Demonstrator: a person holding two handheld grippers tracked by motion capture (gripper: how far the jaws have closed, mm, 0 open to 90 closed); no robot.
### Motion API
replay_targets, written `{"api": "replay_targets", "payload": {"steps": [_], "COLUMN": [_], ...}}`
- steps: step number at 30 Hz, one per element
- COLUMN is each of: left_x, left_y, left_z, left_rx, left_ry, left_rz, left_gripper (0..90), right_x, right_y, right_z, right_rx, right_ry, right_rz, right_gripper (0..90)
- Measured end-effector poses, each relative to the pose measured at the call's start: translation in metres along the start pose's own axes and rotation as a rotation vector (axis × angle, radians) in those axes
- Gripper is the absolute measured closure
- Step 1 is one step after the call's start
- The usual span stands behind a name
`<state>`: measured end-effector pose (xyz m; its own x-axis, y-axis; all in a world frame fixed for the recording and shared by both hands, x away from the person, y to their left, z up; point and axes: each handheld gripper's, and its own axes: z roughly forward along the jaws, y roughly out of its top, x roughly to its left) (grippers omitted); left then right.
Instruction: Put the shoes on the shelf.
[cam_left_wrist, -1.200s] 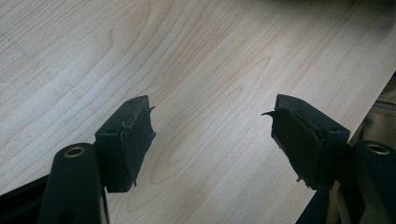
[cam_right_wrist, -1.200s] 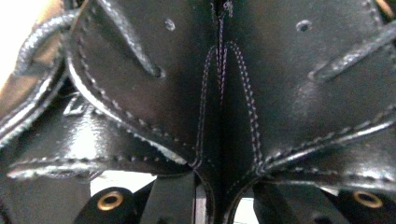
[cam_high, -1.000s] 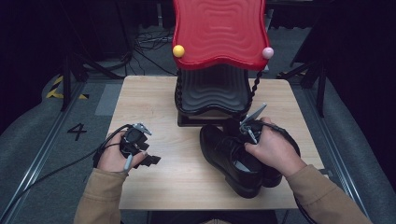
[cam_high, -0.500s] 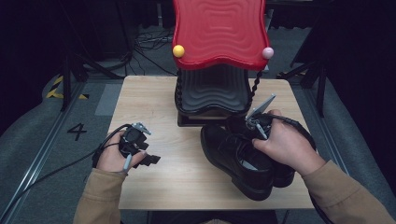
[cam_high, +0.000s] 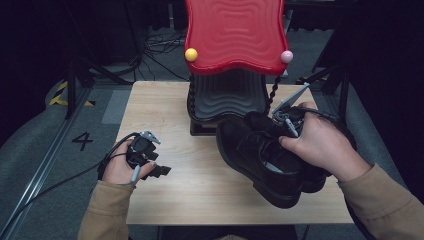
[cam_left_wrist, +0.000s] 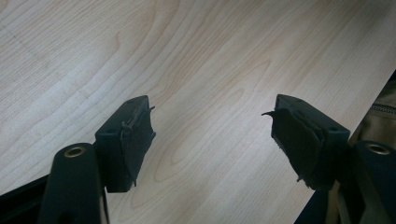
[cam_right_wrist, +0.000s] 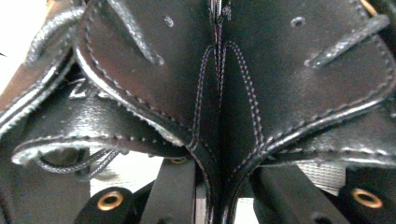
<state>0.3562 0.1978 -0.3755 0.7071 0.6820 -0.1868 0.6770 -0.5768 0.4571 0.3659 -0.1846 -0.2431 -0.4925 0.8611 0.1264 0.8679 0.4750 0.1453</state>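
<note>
A pair of black leather lace-up shoes hangs tilted above the right half of the wooden table, toes toward the rack. My right gripper reaches down into them. In the right gripper view the inner walls of both shoes are pinched together between the two jaws of the right gripper. My left gripper rests low at the table's front left. Its pads stand wide apart over bare wood with nothing between them.
A rack stands at the back centre, with a red wavy top shelf and a black wavy shelf beneath it. A yellow ball and a pink ball sit on the red shelf's corners. Dark floor and cables surround the table.
My right hand has risen with the pair of shoes, which have come up off the table and look larger. The left hand and its gripper have stayed put.
</note>
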Motion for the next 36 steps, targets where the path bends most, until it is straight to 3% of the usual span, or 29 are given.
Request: {"api": "replay_targets", "payload": {"steps": [19,25,36], "left_x": [0.002,0.003,0.005], "left_y": [-0.002,-0.002,-0.004], "left_z": [-0.002,-0.003,-0.004], "left_rx": [-0.007,-0.012,-0.017], "left_ry": [0.001,0.002,0.002], "left_rz": [-0.003,-0.007,-0.018], "left_gripper": [29.4,29.5,29.5], "right_x": [0.003,0.007,0.011], "right_y": [0.006,0.007,0.011], "right_z": [-0.057,-0.081,-0.119], "right_rx": [-0.053,-0.069,-0.088], "right_ry": [-0.019,-0.054,-0.005], "right_rz": [0.004,0.003,0.01], "right_gripper": [81.4,81.4,81.4]}}
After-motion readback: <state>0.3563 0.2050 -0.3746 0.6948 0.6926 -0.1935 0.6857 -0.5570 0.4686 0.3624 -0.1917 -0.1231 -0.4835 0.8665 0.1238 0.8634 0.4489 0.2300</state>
